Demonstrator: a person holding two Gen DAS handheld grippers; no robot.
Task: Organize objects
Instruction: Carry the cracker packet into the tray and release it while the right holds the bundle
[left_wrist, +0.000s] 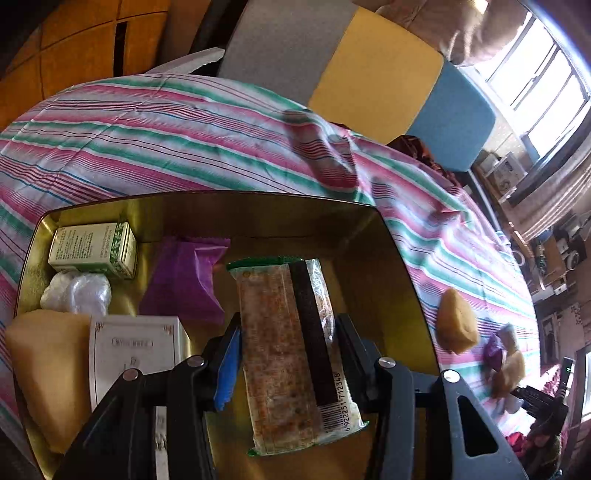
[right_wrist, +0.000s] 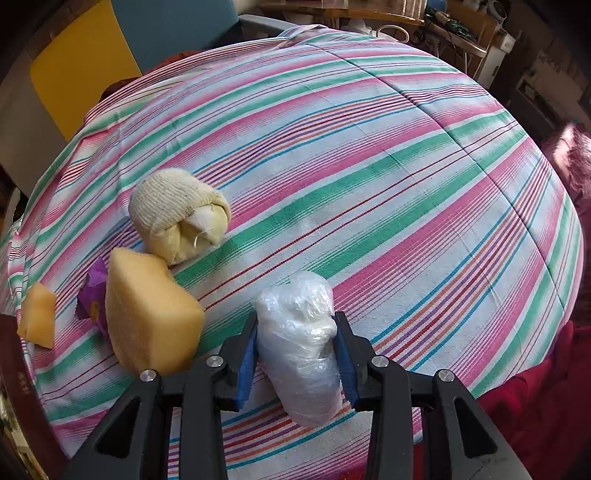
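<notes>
snack packet (left_wrist: 291, 354) | barcode digits 6922251712348 | other boxes' print unreadable

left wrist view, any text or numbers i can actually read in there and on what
"6922251712348": barcode digits on the snack packet held between the left gripper fingers.
Green and white box in the gold tin: lines of small print, too small to read.
White box: a framed label, blurred, unreadable.
Right wrist view: no readable text; the right gripper holds a plastic-wrapped bundle with no label.

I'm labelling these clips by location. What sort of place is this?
Probably a lived-in home room: a striped cloth covering the work surface, a window with curtains, and cluttered shelves of household things.
</notes>
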